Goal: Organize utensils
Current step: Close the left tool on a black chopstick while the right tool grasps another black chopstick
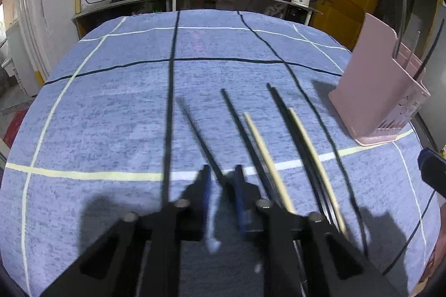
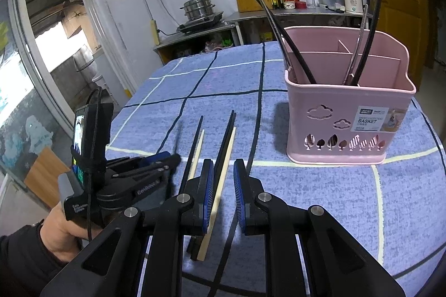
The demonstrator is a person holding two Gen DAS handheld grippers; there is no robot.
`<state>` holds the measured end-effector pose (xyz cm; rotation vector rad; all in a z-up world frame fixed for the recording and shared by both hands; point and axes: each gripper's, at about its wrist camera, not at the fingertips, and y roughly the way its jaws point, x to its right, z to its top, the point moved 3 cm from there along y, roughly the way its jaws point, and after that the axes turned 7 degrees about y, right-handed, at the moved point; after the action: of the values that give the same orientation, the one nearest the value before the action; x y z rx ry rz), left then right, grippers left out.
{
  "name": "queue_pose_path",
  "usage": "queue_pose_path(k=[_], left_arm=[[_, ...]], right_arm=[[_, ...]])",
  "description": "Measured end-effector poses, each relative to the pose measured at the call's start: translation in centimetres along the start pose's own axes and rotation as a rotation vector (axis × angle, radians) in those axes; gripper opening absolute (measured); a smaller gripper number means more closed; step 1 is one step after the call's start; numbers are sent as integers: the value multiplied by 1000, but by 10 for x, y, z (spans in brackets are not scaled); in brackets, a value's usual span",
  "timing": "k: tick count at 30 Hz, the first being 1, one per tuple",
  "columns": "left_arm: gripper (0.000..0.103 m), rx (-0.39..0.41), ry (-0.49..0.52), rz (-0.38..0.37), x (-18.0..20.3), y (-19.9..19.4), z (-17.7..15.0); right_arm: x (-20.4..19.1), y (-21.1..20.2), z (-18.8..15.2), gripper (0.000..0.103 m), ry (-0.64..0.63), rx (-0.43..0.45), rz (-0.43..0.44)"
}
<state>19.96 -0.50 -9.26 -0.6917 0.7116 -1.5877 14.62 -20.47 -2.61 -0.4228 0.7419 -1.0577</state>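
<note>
Nearest in the left wrist view, the left gripper (image 1: pixel 221 180) sits low over the table (image 1: pixel 111 107), its blue-padded fingers (image 1: pixel 206 185) drawn close around the near end of a black chopstick (image 1: pixel 200 135). The stick runs straight into the narrow gap between them and looks pinched, though motion blur keeps the contact from being certain. The right gripper (image 2: pixel 224 185) hovers near the table's front edge with its fingers (image 2: pixel 239 185) spread and nothing between them; its left pad is just beside a pale wooden chopstick (image 2: pixel 220 180).

A little farther out, the loose chopsticks (image 1: pixel 267 146) lie on the blue checked cloth in a rough fan pointing away from the front edge: black ones and two pale wooden ones, some touching in pairs.

Beyond them, toward the right edge of the table, stands the pink basket (image 2: pixel 348 129), upright, with dividers inside. A few long black chopsticks (image 2: pixel 278 26) and what looks like a metal utensil (image 2: pixel 359 46) already lean out of its compartments.

The job seems partly done: some pieces are stowed, several remain on the cloth. The step in hand looks like picking up the leftmost black chopstick. Next, that stick would need lifting clear of its neighbours, carrying across to the basket, tipping upright, and lowering into a compartment without knocking the ones leaning there. A thin stick held near one end may swing, so a firm grip matters.
</note>
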Motion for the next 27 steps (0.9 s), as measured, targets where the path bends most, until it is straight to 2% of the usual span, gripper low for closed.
queue_pose_path(k=[8,15,21,27], left_arm=[[10,-15,-39,7,-40,-11,-11],[10,-13,-110,47,-77,-19,-19],[10,-11,-150,-5,-90,-17,-16],[10,-9,-181,-25,-96,-8,-10]], right_arm=[[-19,24,2,15,-22,-32,45],[-47,76,8,15,-69,-107,86],[-56,118,14,15,-84,-168,84],[-56,144,14,15,-96,-207,55]])
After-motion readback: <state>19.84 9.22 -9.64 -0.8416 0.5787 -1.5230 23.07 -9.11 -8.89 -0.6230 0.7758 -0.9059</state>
